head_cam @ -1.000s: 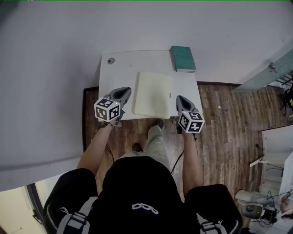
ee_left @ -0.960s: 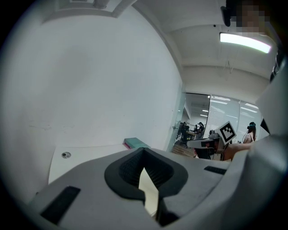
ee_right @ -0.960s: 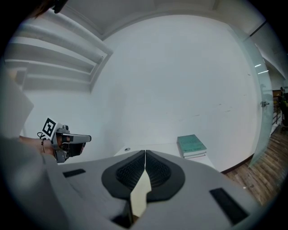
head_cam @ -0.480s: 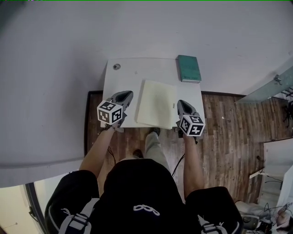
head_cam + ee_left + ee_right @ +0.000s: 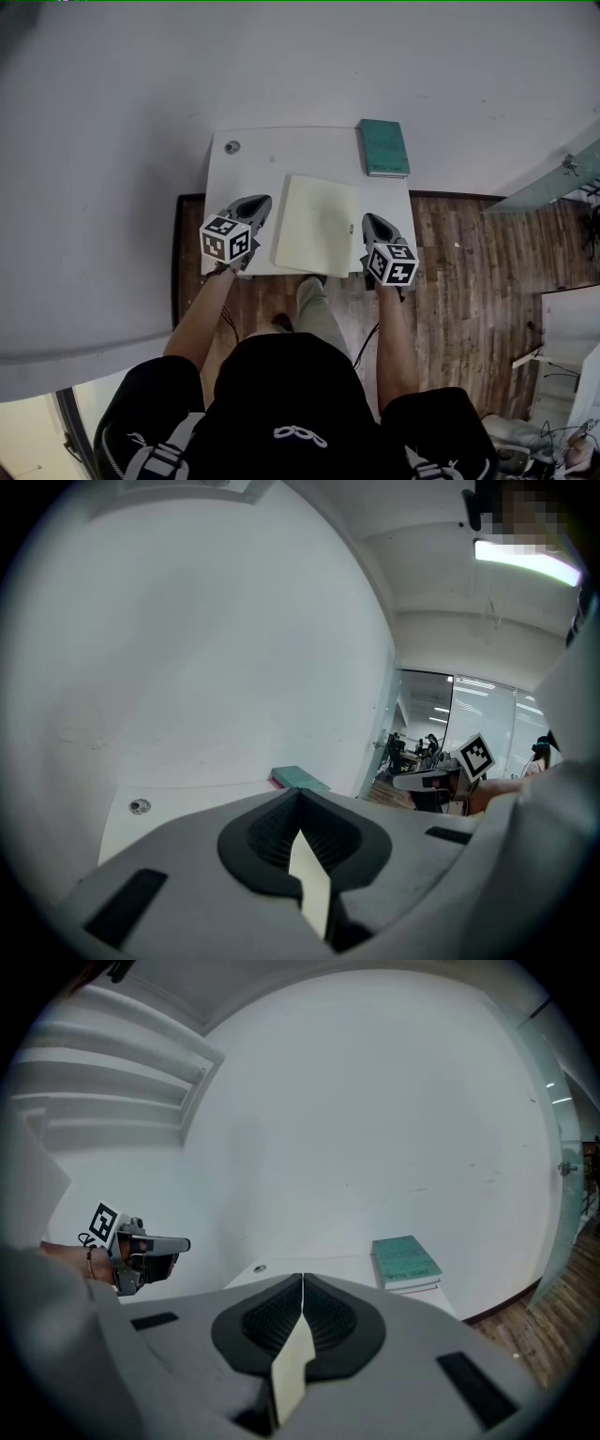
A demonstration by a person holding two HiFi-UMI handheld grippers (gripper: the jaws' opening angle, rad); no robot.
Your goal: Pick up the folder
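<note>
A pale yellow folder [image 5: 317, 223] lies flat on the small white table [image 5: 281, 150], near its front edge. My left gripper [image 5: 264, 201] hovers just left of the folder's left edge, and my right gripper [image 5: 368, 218] just off its right edge. Both are shut, and neither holds the folder. In the left gripper view the jaws [image 5: 300, 794] meet in a closed seam and point at the wall; the right gripper view shows its jaws [image 5: 302, 1279] the same. The jaw bodies hide the folder in both gripper views.
A green book [image 5: 382, 147] lies at the table's far right corner, also in view as the book [image 5: 298, 777] and the book [image 5: 405, 1261]. A round grommet [image 5: 232, 146] sits far left. A white wall backs the table; wood floor and a glass partition [image 5: 553, 173] lie to the right.
Both grippers have moved forward over the table's front edge along the folder's two sides. They stay shut, and the folder has not moved on the table.
</note>
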